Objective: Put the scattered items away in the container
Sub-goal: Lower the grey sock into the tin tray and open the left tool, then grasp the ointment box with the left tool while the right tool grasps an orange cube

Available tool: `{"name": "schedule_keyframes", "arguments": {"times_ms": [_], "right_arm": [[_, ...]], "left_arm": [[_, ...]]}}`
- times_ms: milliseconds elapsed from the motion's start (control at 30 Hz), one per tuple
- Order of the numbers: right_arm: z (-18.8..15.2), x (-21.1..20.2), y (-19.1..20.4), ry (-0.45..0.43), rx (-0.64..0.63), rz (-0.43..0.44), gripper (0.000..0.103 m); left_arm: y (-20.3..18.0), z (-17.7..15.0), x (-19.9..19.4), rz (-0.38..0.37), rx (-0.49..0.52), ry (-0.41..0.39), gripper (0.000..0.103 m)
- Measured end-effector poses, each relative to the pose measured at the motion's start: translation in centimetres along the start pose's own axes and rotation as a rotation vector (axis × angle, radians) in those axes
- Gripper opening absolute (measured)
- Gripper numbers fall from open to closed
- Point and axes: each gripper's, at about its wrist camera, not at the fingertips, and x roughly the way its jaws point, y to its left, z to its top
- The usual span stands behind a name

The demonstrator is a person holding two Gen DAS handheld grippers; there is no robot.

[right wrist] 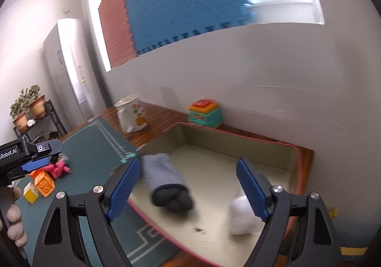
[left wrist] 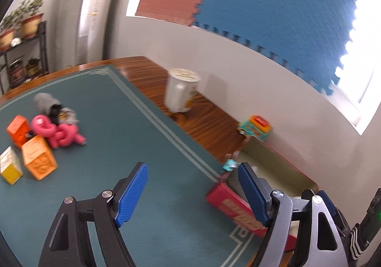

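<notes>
Both grippers, left gripper and right gripper, gape wide, holding nothing; rolled sock lies inside the red-rimmed box ahead.

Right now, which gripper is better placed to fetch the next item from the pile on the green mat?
Left, probably. The left gripper is open and empty over the green mat, facing the pink toy and orange blocks. The right gripper hangs open over the red box.
</notes>
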Motion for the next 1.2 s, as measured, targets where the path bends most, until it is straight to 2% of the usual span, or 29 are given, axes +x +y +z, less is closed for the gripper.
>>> {"name": "schedule_keyframes", "arguments": {"times_ms": [267, 400, 567, 700, 900, 1000, 1100, 1200], "right_arm": [[-0.8, 1.8, 7.0, 0.056, -0.074, 0.124, 0.086], [-1.2, 3.0, 10.7, 0.096, -0.114, 0.197, 0.086], [-1.4, 4.3, 15.8, 0.129, -0.182, 0.285, 0.086], [-2.0, 5.5, 19.4, 0.166, -0.221, 0.332, 0.086], [-3.8, 7.2, 23.2, 0.204, -0.268, 0.368, 0.086], [-4.7, 7.6, 23.9, 0.207, -0.296, 0.366, 0.086], [-5.4, 8.2, 24.0, 0.223, -0.307, 0.36, 0.086], [-5.8, 8.9, 23.8, 0.26, -0.29, 0.367, 0.086]], "left_arm": [[8.6, -0.5, -3.6, 0.141, -0.103, -0.025, 0.08], [14.7, -1.2, -5.4, 0.284, -0.172, -0.04, 0.08], [22.1, -2.3, -7.2, 0.468, -0.327, -0.076, 0.08], [26.2, -3.0, -6.9, 0.553, -0.415, -0.062, 0.08], [28.1, -3.1, -4.0, 0.551, -0.423, 0.016, 0.08], [28.2, -2.7, -2.8, 0.586, -0.413, 0.029, 0.08], [28.6, -2.6, -2.1, 0.656, -0.409, 0.021, 0.08], [29.2, -2.8, -1.6, 0.681, -0.41, 0.011, 0.08]]}}
